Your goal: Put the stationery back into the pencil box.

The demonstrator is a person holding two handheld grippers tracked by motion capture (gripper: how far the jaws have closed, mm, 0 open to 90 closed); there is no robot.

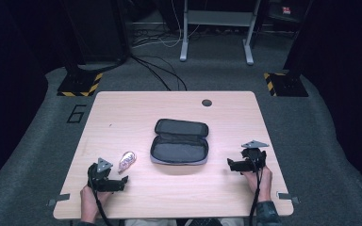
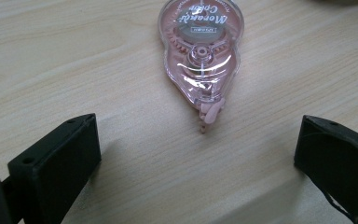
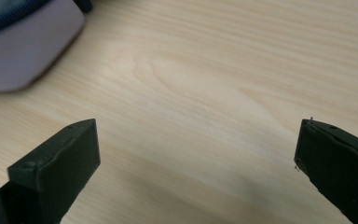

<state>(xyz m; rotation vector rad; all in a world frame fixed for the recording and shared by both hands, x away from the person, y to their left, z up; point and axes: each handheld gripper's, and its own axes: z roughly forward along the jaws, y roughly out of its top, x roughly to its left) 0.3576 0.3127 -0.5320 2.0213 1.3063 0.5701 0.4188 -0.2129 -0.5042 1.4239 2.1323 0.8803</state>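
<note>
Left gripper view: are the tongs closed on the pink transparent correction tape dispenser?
No, the left tongs stand wide open, and the pink transparent correction tape dispenser lies untouched ahead on the table.

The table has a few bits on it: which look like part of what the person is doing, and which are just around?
Likely part of the job:
pink correction tape, straight ahead of the open left gripper
open pencil case
right gripper, open over bare table

Just around:
cables on the floor
desk frame behind

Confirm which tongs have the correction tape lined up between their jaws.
The left tongs: the pink correction tape lies just ahead of their open jaws. The right tongs, also open, face bare table.
</note>
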